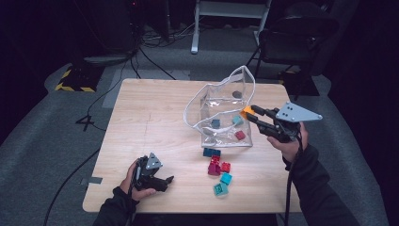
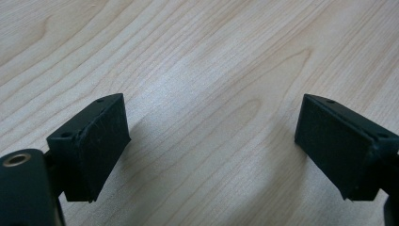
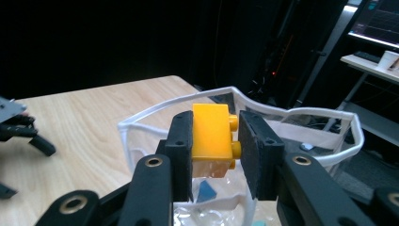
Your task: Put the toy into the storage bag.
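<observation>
My right gripper (image 1: pixel 250 114) is shut on an orange brick (image 1: pixel 247 111), held at the right rim of a clear plastic bag (image 1: pixel 221 113) with a white zip edge. In the right gripper view the orange brick (image 3: pixel 212 133) sits squeezed between the two pads, studs to the right, above the bag's open mouth (image 3: pixel 287 117). Inside the bag lie two teal bricks (image 1: pixel 215 123) and a red one (image 1: pixel 240 135). My left gripper (image 1: pixel 165 181) rests open near the table's front edge, and its pads (image 2: pixel 96 141) hover over bare wood with nothing between them.
Loose bricks lie in front of the bag: a blue one (image 1: pixel 211 152), red ones (image 1: pixel 216 165) and teal ones (image 1: pixel 221 188). The wooden table (image 1: pixel 141 117) has free room on its left half. A chair (image 1: pixel 291 42) and cables stand behind the table.
</observation>
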`<action>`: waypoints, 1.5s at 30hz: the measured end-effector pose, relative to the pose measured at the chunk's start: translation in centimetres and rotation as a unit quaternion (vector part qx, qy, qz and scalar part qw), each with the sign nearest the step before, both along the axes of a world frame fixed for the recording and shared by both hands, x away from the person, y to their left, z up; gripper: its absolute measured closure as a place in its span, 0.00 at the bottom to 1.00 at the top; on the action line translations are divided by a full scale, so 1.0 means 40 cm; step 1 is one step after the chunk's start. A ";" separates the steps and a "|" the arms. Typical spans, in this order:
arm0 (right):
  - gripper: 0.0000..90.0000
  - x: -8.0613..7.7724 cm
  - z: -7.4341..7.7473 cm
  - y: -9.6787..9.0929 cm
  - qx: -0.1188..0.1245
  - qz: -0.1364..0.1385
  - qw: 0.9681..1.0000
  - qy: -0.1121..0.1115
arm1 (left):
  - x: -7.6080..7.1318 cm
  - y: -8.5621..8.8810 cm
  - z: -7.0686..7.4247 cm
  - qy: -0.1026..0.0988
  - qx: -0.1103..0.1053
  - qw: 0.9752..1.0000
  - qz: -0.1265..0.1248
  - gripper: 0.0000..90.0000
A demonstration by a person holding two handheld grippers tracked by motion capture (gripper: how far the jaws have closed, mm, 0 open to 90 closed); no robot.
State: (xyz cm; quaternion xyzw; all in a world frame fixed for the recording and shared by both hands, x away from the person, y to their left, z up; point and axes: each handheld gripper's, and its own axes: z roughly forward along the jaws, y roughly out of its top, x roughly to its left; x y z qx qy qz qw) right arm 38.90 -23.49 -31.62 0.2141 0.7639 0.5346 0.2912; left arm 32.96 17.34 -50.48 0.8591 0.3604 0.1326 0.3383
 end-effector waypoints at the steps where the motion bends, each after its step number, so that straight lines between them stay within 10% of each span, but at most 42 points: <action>1: 0.75 0.005 0.005 0.002 0.000 -0.002 1.000 -0.002 | 0.000 0.000 0.000 0.000 0.000 1.000 0.000 0.12; 31: 0.73 0.143 0.023 0.077 -0.025 -0.083 0.996 0.014 | 0.000 0.000 0.000 0.000 0.000 1.000 0.000 0.12; 45: 0.56 0.113 0.028 0.069 -0.017 -0.083 0.996 0.006 | 0.000 0.000 0.000 0.000 0.000 1.000 0.000 0.12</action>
